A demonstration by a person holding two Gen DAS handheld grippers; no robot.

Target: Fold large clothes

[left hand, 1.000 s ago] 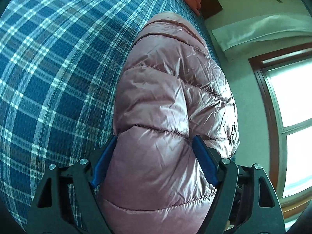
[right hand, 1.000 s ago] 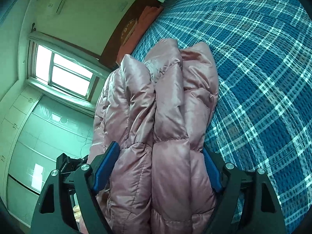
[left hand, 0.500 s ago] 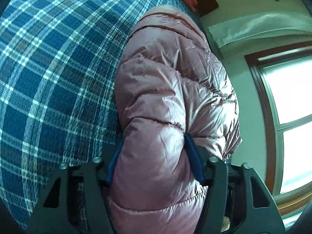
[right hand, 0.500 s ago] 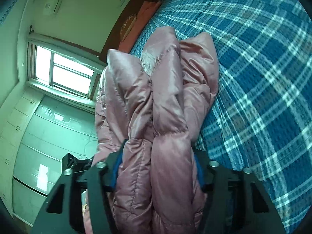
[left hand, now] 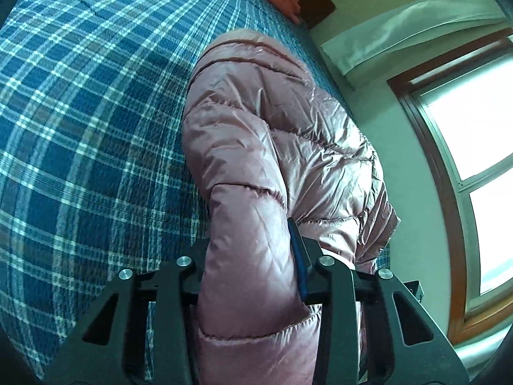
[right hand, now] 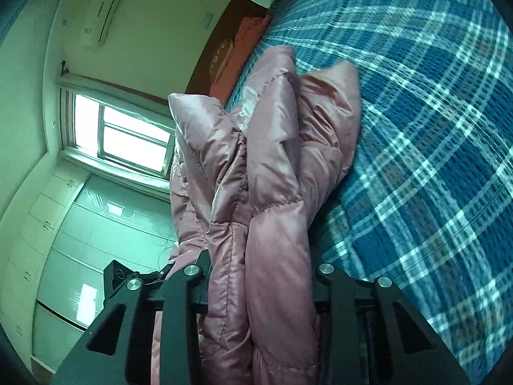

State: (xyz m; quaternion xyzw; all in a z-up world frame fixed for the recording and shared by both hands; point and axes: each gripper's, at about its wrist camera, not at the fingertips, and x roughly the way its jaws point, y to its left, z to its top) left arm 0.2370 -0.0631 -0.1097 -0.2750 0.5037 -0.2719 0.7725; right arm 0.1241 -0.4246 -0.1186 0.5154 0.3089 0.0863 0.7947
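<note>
Both tongs are clenched on the pink puffer jacket [left hand: 275,147], their jaws having just been closing with its padding bunched between them. The left tongs [left hand: 253,250] squeeze one thick quilted roll; the rest of the jacket stretches ahead of them over the plaid bed [left hand: 89,122]. The right tongs [right hand: 259,266] pinch several gathered layers, with more jacket standing up just ahead and the bed off to their right. The shell looks slick and the filling springy, so a grip this bunched may hold only outer layers; an inner fold could slide free. Lifting unevenly would likely let the loose bulk sag and undo the fold.
</note>
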